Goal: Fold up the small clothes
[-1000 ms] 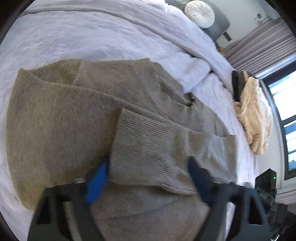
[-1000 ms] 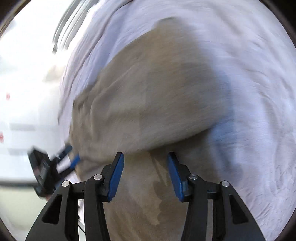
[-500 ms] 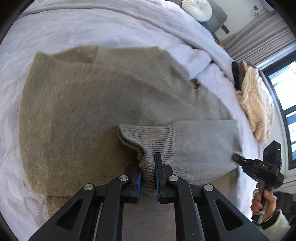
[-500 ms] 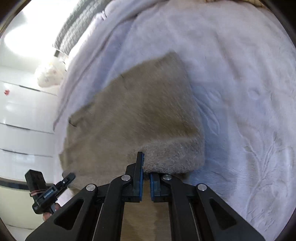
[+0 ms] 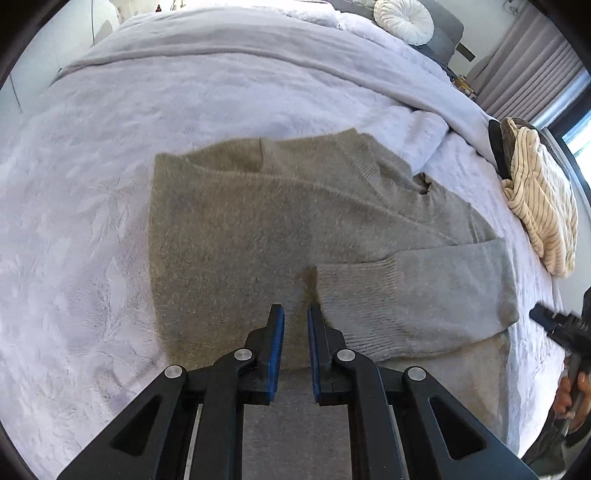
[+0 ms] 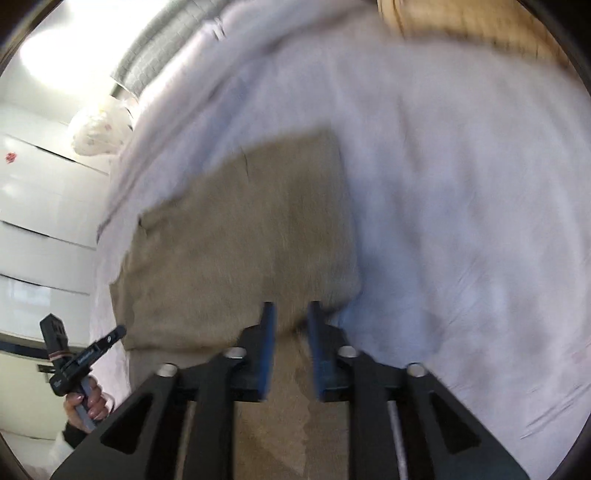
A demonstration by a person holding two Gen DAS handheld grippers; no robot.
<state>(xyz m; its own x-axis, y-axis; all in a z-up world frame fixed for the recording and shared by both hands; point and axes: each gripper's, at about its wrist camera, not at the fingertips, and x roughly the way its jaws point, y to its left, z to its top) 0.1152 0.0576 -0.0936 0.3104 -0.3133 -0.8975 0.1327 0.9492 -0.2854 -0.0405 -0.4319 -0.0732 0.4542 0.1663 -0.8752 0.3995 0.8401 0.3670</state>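
Observation:
A grey-brown knit sweater (image 5: 258,229) lies on the pale bed cover, partly folded, with one ribbed sleeve (image 5: 413,295) laid across its lower right. My left gripper (image 5: 295,314) hovers over the sweater just left of the sleeve cuff, jaws slightly apart and holding nothing. In the blurred right wrist view the sweater (image 6: 240,240) lies folded on the cover. My right gripper (image 6: 290,314) is at its near right corner, jaws slightly apart and empty.
The pale bed cover (image 5: 92,221) spreads all around. A cream striped garment (image 5: 543,206) lies at the right edge of the bed. A round white cushion (image 5: 402,16) sits at the far end. White cabinets (image 6: 37,221) stand beyond the bed's left side.
Both grippers closed on the sweater half a second ago, the left on the sleeve cuff, the right on the folded edge. Both have since opened slightly, let go and drawn back.

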